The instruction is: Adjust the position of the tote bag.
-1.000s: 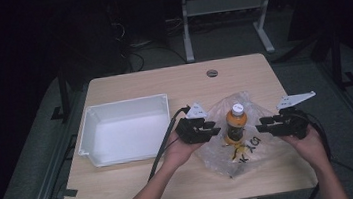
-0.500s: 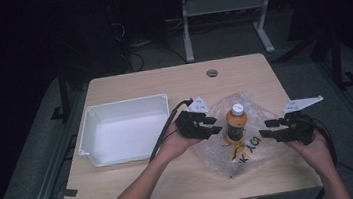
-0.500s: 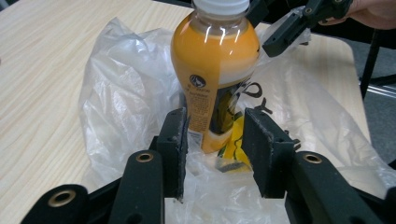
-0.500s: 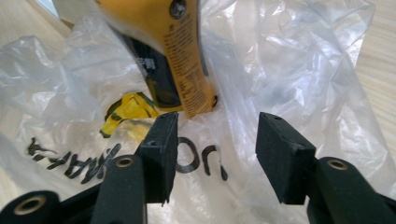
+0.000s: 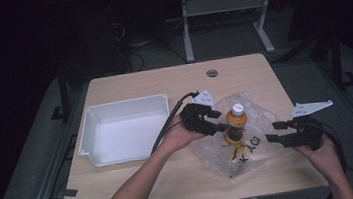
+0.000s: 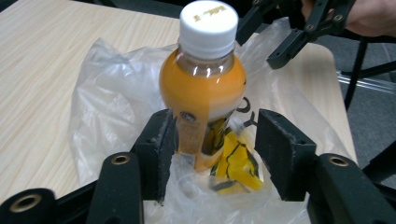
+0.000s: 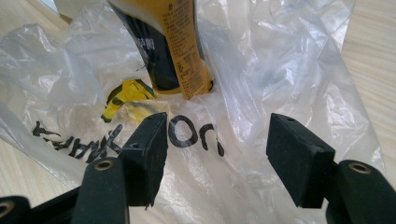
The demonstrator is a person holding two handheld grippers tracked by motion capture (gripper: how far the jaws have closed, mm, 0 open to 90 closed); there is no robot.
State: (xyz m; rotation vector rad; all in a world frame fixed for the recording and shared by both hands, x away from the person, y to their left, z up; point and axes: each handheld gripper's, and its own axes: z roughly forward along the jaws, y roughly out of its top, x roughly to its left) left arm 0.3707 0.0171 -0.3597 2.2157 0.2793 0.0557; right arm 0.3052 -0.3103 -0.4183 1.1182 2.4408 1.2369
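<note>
The bottle stands upright on the clear bag. The left tool beside it and the right tool have just been opening, gripping nothing, so the bottle stands free.

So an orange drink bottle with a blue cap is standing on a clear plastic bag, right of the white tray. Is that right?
Not quite: the cap is white, not blue, as the left gripper view shows. The rest holds: the orange drink bottle stands on the clear plastic bag, right of the white tray.

My two handheld grippers, left gripper and right gripper, are all matte black, brass-ringed screw holes, thick black cables trailing, grey three-cornered plates on top, and bare forearms, no sleeves.
</note>
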